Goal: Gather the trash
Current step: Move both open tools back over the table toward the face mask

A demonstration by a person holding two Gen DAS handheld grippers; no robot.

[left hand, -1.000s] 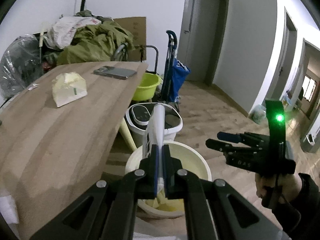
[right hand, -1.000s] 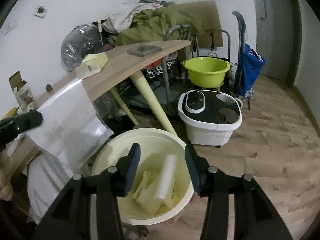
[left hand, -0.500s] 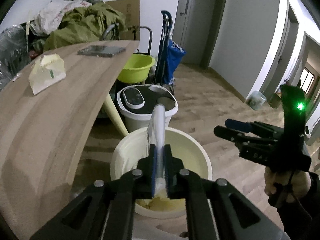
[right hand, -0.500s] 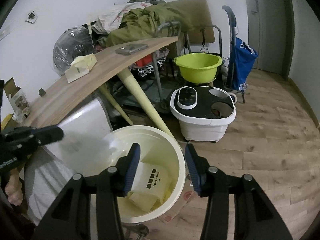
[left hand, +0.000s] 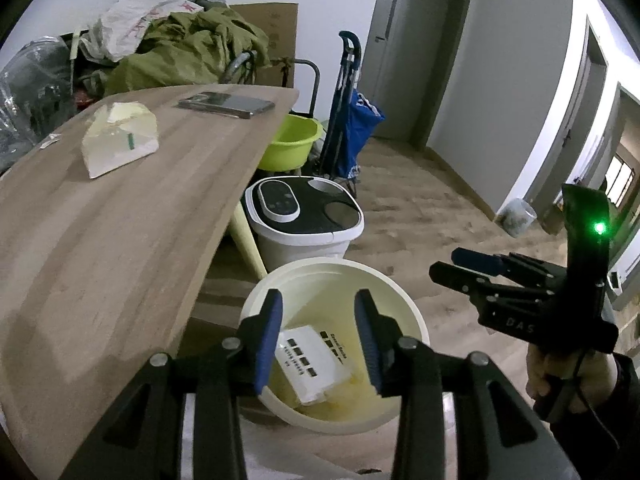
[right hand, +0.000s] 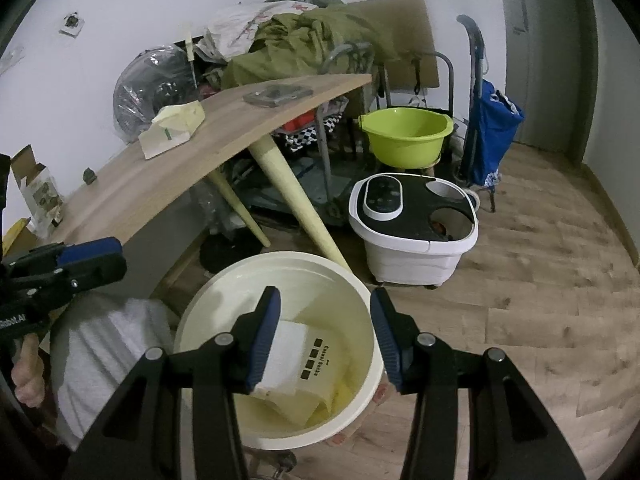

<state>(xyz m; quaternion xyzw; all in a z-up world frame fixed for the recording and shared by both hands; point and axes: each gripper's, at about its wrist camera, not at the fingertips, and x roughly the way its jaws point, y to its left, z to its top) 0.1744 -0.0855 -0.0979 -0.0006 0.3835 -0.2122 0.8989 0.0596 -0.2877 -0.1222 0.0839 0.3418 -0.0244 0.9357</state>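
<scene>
The left gripper [left hand: 318, 336] sits low in the centre of its view, above the bin [left hand: 400, 288]. Its jaws are opening and nothing is between them; through the gap a white packet [left hand: 316, 364] with dark squares printed on it lies inside the bin on some yellowish scraps. The right gripper [right hand: 325, 336] is also over the bin [right hand: 208, 300], lower centre of its own frame, jaws spread partway and empty. In the left view it appears at the right edge, held in a hand [left hand: 568, 376] in a dark sleeve.

So one piece of trash looks dealt with: the packet is in the bin, free of both grippers.

Judging by the table [left hand: 100, 240], which fills the left half of the left view, more is left. A crumpled pale wrapper [left hand: 120, 144] lies toward the upper left of that frame, well away from the bin, and looks like the next thing to collect. A small scrap [left hand: 50, 142] sits just left of it at the table edge. At the far left of the right view an open carton [right hand: 36, 188] stands on the table, and it may be trash too. The phone [left hand: 226, 103] further up the table is probably not trash.

Roughly, the job seems part done, with the table items still to fetch.
</scene>
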